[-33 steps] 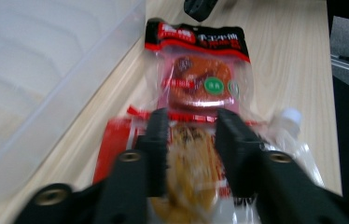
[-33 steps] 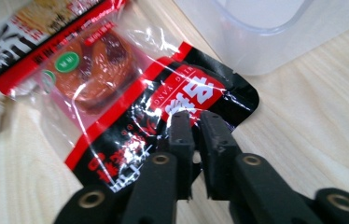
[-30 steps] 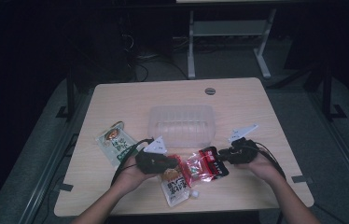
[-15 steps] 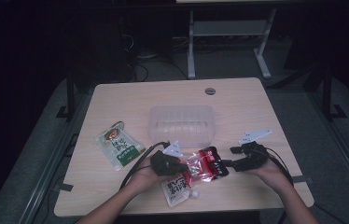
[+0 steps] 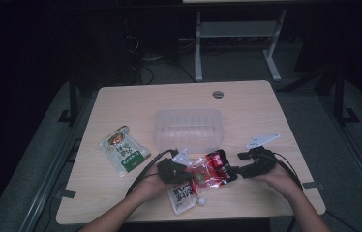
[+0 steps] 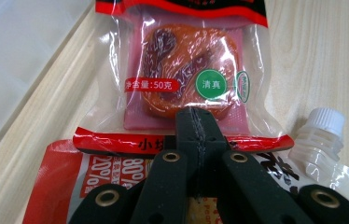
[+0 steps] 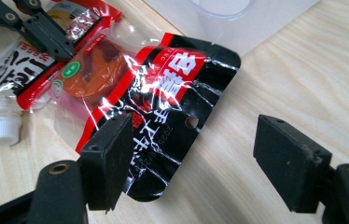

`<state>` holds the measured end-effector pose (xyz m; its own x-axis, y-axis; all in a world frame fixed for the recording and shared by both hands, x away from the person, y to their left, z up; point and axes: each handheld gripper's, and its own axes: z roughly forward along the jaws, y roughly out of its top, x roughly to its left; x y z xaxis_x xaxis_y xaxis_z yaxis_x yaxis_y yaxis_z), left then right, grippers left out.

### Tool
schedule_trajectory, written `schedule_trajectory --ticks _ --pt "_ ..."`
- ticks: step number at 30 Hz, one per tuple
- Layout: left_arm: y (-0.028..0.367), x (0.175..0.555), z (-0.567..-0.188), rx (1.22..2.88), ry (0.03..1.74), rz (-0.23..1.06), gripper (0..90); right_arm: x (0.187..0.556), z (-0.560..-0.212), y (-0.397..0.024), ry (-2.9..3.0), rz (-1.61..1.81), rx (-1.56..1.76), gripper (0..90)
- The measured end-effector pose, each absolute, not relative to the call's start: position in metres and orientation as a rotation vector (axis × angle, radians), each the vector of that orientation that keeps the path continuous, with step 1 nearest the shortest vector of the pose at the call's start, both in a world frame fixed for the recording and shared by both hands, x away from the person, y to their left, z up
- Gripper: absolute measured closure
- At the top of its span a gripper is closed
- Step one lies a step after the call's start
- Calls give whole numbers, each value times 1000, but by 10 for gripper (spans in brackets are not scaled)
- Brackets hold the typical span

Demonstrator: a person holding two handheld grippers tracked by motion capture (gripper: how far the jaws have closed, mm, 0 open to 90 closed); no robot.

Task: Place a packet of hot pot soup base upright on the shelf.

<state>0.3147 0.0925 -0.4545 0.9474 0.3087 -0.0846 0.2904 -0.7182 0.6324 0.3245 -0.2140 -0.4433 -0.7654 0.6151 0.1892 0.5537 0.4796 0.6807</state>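
the left gripper [image 6: 196, 128] is clamped on the red packet's [image 5: 211, 169] near-left end by the table's [image 5: 121, 106] front edge, the right gripper's [image 7: 191, 163] jaws have just been opening off its far end, and the tub [image 5: 188, 126] holds nothing yet.

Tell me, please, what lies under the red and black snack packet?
Under the red and black snack packet lies a white spouted pouch, cap showing; its covered part cannot be seen. The left gripper pinches the packet's edge.

Red-and-black clear snack packet [image 5: 212, 171]; white-and-red spout pouch [image 5: 185, 195]; green-and-white pouch [image 5: 123, 151] at 9 o'clock; translucent tub [image 5: 188, 128]; pale wood table [image 5: 135, 104].
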Motion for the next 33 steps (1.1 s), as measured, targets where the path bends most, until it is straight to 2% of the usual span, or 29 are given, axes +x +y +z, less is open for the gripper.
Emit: schedule_trajectory --ticks 18,25,33 --pt "91 315 -458 2439 437 30 900 345 -464 -197 2741 1304 1123 281" --pt "90 315 -458 2438 437 33 900 348 -468 -192 2785 1353 1130 334" --pt "91 315 -458 2433 443 28 900 345 -463 -198 2781 1391 1088 520"
